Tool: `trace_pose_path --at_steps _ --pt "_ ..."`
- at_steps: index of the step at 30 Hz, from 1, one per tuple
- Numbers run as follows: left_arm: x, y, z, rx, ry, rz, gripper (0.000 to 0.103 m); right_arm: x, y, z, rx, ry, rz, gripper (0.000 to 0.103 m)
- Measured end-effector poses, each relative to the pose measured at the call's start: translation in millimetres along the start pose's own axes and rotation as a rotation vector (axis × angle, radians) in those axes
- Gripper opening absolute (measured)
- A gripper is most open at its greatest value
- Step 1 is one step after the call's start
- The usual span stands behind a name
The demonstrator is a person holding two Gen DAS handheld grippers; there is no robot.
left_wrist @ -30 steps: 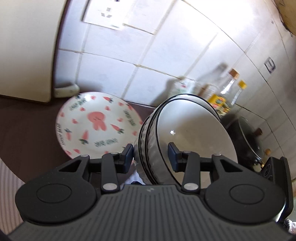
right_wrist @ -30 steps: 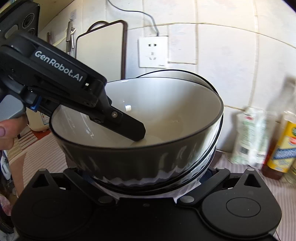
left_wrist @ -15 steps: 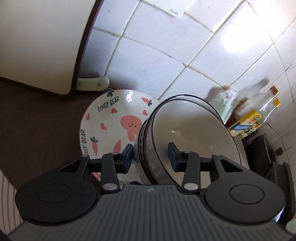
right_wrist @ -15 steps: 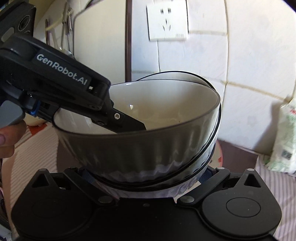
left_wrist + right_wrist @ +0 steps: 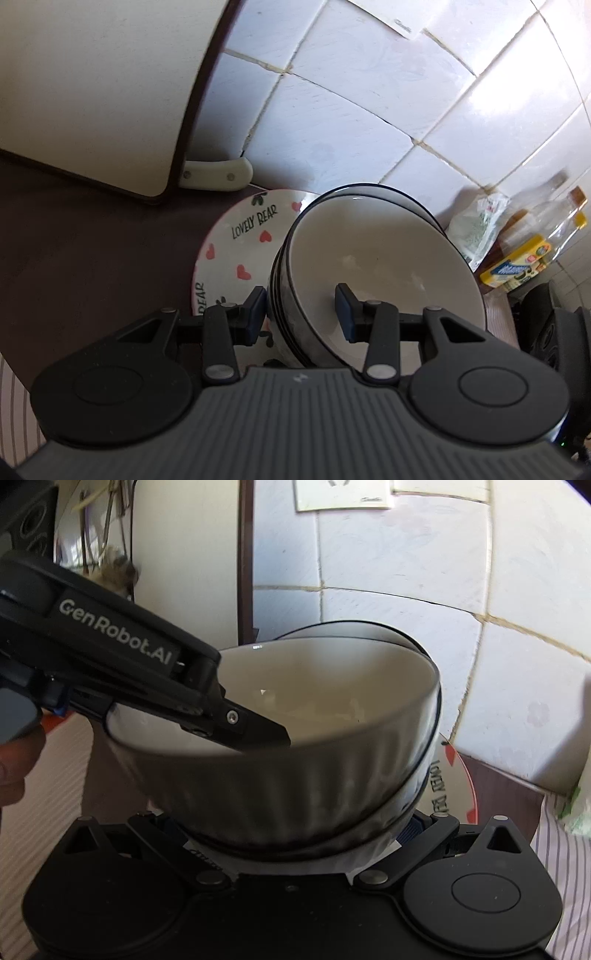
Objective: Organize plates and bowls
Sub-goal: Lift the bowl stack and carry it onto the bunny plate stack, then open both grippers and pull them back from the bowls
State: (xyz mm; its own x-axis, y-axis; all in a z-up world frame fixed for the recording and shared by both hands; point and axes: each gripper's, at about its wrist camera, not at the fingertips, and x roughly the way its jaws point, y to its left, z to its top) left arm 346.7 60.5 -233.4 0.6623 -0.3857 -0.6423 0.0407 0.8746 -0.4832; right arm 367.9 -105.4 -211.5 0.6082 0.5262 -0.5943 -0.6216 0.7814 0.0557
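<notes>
A stack of grey ribbed bowls with white insides (image 5: 380, 266) is held over the "Lovely Bear" plate (image 5: 236, 254). My left gripper (image 5: 301, 312) straddles the near rim of the stack, one finger outside, one inside, closed on it. In the right wrist view the bowl stack (image 5: 295, 782) fills the middle, and my right gripper (image 5: 295, 834) clamps it low on both sides; its fingertips are mostly hidden under the bowls. The left gripper's finger (image 5: 255, 731) dips into the top bowl. The plate's edge (image 5: 454, 786) shows behind the bowls.
A cream cutting board (image 5: 92, 92) leans on the tiled wall at the left, with a white knife handle (image 5: 214, 173) at its foot. A plastic bag (image 5: 476, 225) and oil bottles (image 5: 532, 254) stand at the right. A socket (image 5: 343, 494) is on the wall.
Both grippers carried the bowl stack left and toward the wall, over the Lovely Bear plate; the stack now covers more of the plate. The bottles slid off to the right.
</notes>
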Motion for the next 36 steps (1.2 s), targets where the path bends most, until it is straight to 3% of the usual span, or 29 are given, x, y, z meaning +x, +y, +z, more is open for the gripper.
trace_pose_path --at_steps 5,11,15,22,26,28,30,33,36 --pt "-0.4 -4.3 -3.4 0.028 -0.008 0.014 0.038 0.0 -1.9 3.1 0.006 0.04 0.01 0.103" --pt "-16.3 -15.5 -4.9 0.078 -0.089 0.146 0.041 -1.0 10.2 -2.7 -0.016 0.116 -0.074 0.103" --pt "-43.2 -27.7 -3.7 0.103 -0.085 0.216 0.042 -32.5 17.0 -12.2 0.011 0.079 -0.113 0.103" --pt "-111.2 -43.5 -18.3 0.102 -0.151 0.193 0.043 -87.0 45.6 -14.7 -0.021 0.053 -0.152 0.103" --pt "-147.6 -54.8 -27.7 0.151 -0.15 0.213 0.059 -130.5 40.4 -18.3 0.126 -0.012 -0.185 0.103" --pt "-161.3 -62.5 -32.5 0.185 -0.15 0.256 0.06 -143.4 43.3 -15.5 0.16 -0.031 -0.216 0.103" --pt "-173.2 -66.5 -34.7 0.199 -0.144 0.236 0.062 -157.2 46.6 -12.0 0.159 -0.058 -0.261 0.103" --pt "-192.6 -75.2 -38.2 0.209 -0.154 0.234 0.065 -172.5 52.6 -3.8 0.158 -0.046 -0.325 0.103" --pt "-211.9 -84.4 -44.2 0.24 -0.175 0.238 0.075 -191.1 59.4 4.7 0.155 0.009 -0.306 0.103"
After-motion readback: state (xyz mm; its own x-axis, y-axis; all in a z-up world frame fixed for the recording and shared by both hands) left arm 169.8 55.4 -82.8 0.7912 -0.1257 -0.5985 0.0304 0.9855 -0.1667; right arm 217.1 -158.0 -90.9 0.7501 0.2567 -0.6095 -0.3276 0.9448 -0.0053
